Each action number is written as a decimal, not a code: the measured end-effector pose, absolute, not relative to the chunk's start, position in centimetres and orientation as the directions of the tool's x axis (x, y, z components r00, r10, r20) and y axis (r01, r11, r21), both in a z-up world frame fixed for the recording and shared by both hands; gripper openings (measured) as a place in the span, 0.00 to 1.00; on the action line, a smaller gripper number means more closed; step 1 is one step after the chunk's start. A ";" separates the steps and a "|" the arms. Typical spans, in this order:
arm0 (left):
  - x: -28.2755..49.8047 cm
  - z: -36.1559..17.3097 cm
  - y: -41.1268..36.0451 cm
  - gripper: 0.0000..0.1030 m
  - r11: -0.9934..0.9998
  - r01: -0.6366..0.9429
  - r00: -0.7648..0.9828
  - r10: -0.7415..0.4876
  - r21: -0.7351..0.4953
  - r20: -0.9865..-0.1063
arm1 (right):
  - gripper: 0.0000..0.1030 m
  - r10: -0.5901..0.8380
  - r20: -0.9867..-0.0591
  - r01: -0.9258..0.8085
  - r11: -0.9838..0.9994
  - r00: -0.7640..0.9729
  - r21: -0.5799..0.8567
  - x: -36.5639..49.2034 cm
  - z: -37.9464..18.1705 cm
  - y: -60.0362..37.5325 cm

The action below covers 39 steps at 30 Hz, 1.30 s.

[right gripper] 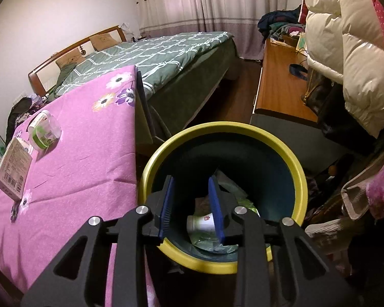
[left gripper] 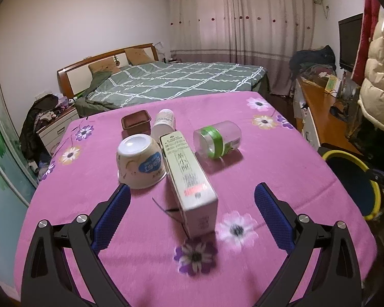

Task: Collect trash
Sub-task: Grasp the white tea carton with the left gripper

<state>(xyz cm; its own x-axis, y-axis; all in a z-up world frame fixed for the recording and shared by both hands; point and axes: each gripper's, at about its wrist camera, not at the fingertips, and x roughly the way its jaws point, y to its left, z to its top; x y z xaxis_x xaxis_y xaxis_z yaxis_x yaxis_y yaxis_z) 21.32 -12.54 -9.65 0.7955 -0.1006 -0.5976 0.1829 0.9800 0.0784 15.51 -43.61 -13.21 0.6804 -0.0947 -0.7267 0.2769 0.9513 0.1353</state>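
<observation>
On the pink flowered tablecloth lie a long pale carton, an upturned paper bowl, a clear jar with a green band on its side, a white bottle and a small brown basket. My left gripper is open wide, its blue pads either side of the carton's near end without touching it. My right gripper hangs over the yellow-rimmed bin, open a little with nothing between its pads. A white cup lies on crumpled wrappers inside the bin. The carton and jar show at the left.
The bin stands on the floor beside the table's right edge. A green-quilted bed lies beyond the table. A wooden desk and a cream puffer coat crowd the right side. A cluttered nightstand sits far left.
</observation>
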 end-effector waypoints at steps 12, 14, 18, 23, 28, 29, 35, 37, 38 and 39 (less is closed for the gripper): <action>24.6 -10.0 -5.4 0.93 0.996 -0.045 0.806 0.083 0.080 -0.586 | 0.28 -0.076 -0.736 0.259 0.956 0.672 0.138 16.5 -13.3 -42.5; 24.8 -10.0 -3.9 0.93 0.994 -0.081 0.798 0.106 0.069 -0.593 | 0.28 -0.069 -0.734 0.249 0.959 0.675 0.139 16.7 -13.1 -42.0; 24.7 -10.2 -3.3 0.93 0.996 -0.075 0.790 0.092 0.052 -0.606 | 0.28 -0.062 -0.732 0.235 0.962 0.678 0.136 17.0 -12.9 -41.3; 23.4 -9.1 -6.8 0.93 0.998 0.026 0.813 0.010 0.054 -0.583 | 0.28 -0.060 -0.728 0.230 0.963 0.683 0.137 17.1 -12.7 -41.1; 23.9 -9.0 -11.7 0.93 0.977 0.116 0.817 0.008 0.177 -0.577 | 0.30 -0.057 -0.724 0.234 0.961 0.688 0.147 17.1 -12.6 -41.5; 24.3 -9.2 -12.5 0.93 0.969 0.123 0.813 0.024 0.212 -0.582 | 0.31 -0.055 -0.723 0.234 0.960 0.689 0.150 17.1 -12.6 -41.7; 26.5 -11.8 -14.7 0.93 0.914 0.128 0.762 0.158 0.385 -0.628 | 0.33 -0.048 -0.721 0.240 0.956 0.691 0.167 17.2 -12.7 -42.5; 27.0 -12.6 -14.7 0.93 0.906 0.131 0.743 0.180 0.403 -0.645 | 0.33 -0.045 -0.722 0.238 0.956 0.690 0.168 17.3 -12.7 -42.5; 27.1 -12.8 -14.7 0.93 0.902 0.127 0.739 0.192 0.413 -0.646 | 0.33 -0.043 -0.723 0.237 0.957 0.689 0.169 17.4 -12.8 -42.5; 27.3 -13.1 -14.6 0.93 0.897 0.121 0.736 0.206 0.425 -0.645 | 0.33 -0.039 -0.725 0.233 0.957 0.688 0.170 17.5 -12.9 -42.5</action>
<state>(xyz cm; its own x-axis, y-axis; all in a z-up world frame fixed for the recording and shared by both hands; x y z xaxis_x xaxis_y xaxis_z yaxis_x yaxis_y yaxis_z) 27.28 -14.57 -13.12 0.7357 0.2058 -0.6453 0.1213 0.8973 0.4245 17.53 -42.46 -12.87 0.6877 -0.0388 -0.7249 0.2334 0.9574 0.1702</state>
